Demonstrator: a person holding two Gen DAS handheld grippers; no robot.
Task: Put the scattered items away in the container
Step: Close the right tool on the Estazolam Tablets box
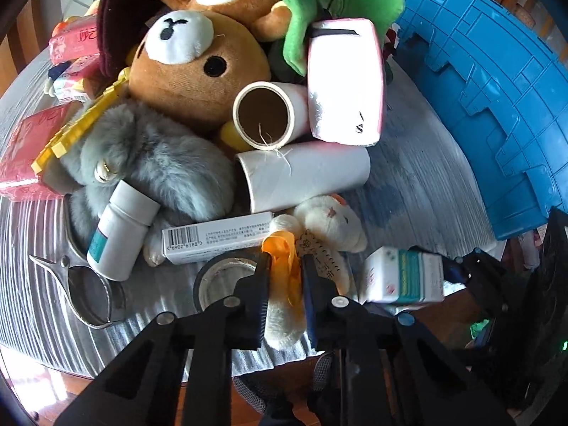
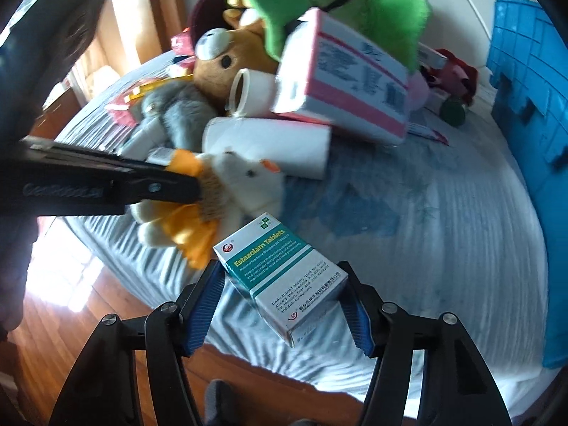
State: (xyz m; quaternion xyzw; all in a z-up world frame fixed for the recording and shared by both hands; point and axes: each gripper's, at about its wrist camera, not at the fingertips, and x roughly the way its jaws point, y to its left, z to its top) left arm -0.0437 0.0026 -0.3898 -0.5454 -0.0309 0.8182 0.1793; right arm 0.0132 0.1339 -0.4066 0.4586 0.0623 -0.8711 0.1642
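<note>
A small white plush toy (image 1: pixel 330 220) with an orange ribbon lies at the near edge of the grey-clothed table (image 1: pixel 419 177). My left gripper (image 1: pixel 285 259) is shut on its ribbon and body; the right wrist view shows that gripper (image 2: pixel 191 184) coming in from the left onto the plush toy (image 2: pixel 248 177). A white and teal tablet box (image 2: pixel 269 248) sits tilted at the table's front edge, and my right gripper (image 2: pixel 280 280) has both blue pads against its sides. The same tablet box (image 1: pixel 404 277) shows right of the plush. A blue crate (image 1: pixel 490 81) stands at the right, also the crate (image 2: pixel 525 88).
A heap fills the far table: a brown bear (image 1: pixel 198 67), a grey furry toy (image 1: pixel 152 156), two cardboard tubes (image 1: pixel 301 174), a pink-edged box (image 1: pixel 344 78), a green plush (image 1: pixel 319 0). Nearer lie a white bottle (image 1: pixel 120 230), a barcoded box (image 1: pixel 216 236), a tape roll (image 1: pixel 220 280) and a metal tool (image 1: pixel 85 284).
</note>
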